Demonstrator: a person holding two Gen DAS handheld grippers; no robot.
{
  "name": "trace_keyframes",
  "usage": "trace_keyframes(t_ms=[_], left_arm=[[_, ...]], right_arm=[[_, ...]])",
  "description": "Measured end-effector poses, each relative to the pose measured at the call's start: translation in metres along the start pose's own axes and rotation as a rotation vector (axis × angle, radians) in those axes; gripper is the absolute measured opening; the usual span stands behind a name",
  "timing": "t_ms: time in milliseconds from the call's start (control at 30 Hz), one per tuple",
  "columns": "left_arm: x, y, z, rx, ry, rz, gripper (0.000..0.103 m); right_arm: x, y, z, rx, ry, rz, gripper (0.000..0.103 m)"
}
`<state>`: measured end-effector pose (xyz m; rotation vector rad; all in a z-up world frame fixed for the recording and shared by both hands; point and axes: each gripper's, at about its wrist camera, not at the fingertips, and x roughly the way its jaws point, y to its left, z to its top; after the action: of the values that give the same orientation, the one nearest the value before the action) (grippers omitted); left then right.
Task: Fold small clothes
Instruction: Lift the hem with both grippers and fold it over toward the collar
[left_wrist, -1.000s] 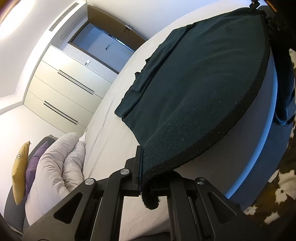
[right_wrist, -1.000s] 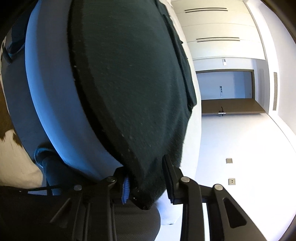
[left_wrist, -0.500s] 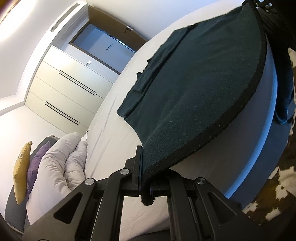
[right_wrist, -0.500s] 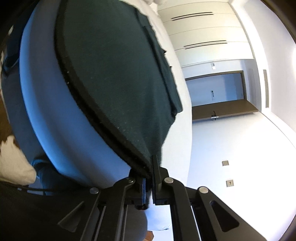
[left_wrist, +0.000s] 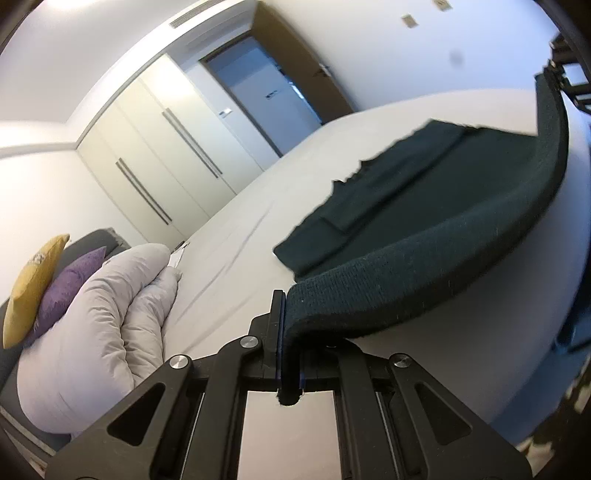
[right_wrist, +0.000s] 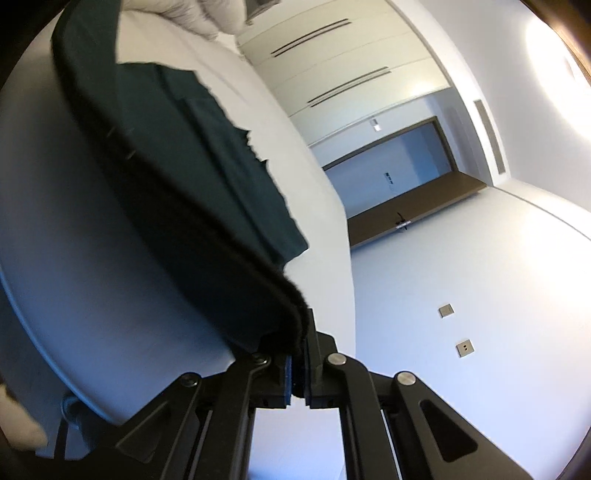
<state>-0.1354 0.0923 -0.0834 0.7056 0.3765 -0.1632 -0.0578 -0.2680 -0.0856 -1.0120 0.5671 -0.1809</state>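
Note:
A dark green knit garment (left_wrist: 424, 206) lies on the white bed (left_wrist: 258, 221). My left gripper (left_wrist: 290, 332) is shut on one corner of its near hem. The hem (left_wrist: 443, 254) is lifted off the bed and arches up to the right, where my right gripper (left_wrist: 557, 79) holds the other corner. In the right wrist view my right gripper (right_wrist: 299, 343) is shut on that corner, and the garment (right_wrist: 207, 147) stretches away to the upper left. The far part of the garment still rests on the bed.
A white duvet (left_wrist: 103, 317) with a purple cushion (left_wrist: 70, 280) and a yellow cushion (left_wrist: 33, 284) sits at the bed's left end. White wardrobes (left_wrist: 155, 158) and a doorway (left_wrist: 266, 92) stand beyond the bed. The bed's edge (right_wrist: 55, 295) runs close to both grippers.
Both grippers have lifted the near hem up off the bed and tilted. The right gripper closed on its corner about a second ago. More of the garment's far part now shows.

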Motion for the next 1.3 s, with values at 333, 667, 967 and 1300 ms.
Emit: trace_keyframes(t_ms=[333,667,967,1300], left_arm=[[0.069,0.038,0.054,-0.073,0.048,-0.014,0.004],[0.156,0.056,0.092,-0.083,0.107,-0.056,0.004],[0.241,0.067,0.116,-0.094,0.181,-0.096,0.004],[0.334,0.062,0.127,-0.080,0.236,-0.099,0.004]], right_arm=[[0.068,-0.050,0.041,0.123,-0.007,0.031,0.004],[0.141,-0.074,0.073,0.165,0.024,0.065,0.003],[0.203,-0.076,0.094,0.199,0.068,0.149,0.003],[0.273,-0.066,0.115,0.204,0.115,0.191,0.003]])
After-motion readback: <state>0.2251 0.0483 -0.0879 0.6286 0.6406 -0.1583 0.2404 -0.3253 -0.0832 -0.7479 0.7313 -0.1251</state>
